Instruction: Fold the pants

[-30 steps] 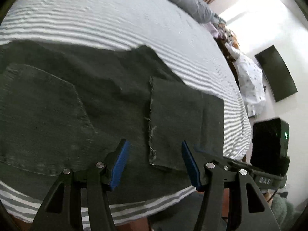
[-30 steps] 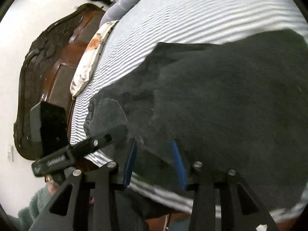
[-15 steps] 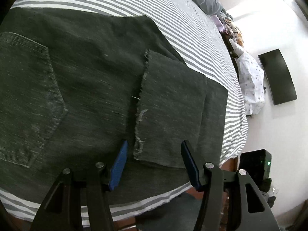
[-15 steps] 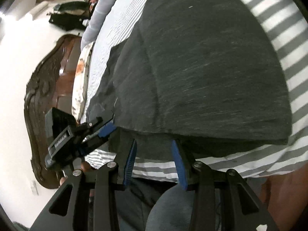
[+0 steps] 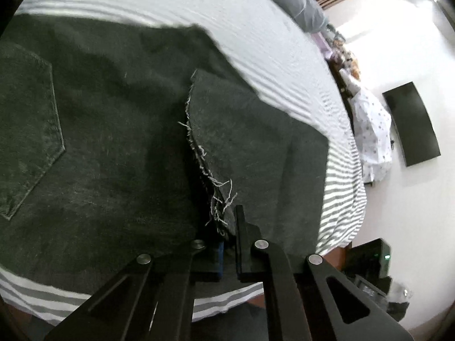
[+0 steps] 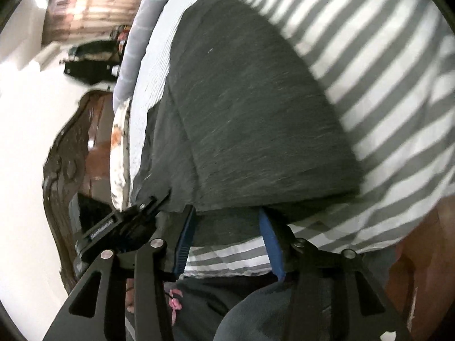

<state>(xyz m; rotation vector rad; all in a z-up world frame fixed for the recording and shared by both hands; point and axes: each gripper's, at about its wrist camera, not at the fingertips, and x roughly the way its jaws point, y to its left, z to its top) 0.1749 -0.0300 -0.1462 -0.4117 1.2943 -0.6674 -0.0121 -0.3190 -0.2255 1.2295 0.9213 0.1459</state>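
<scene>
Left wrist view showed the left gripper (image 5: 227,244) clamped on the frayed hem (image 5: 212,190) of dark pants (image 5: 113,153) lying lengthwise across the striped bed (image 5: 284,65). The right gripper (image 6: 227,241) stood apart, jaws just widening, straddling their folded edge.

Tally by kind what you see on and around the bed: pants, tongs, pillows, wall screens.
Pants: 1
Tongs: 2, left tongs and right tongs
Pillows: 1
Wall screens: 1
Total: 5
</scene>
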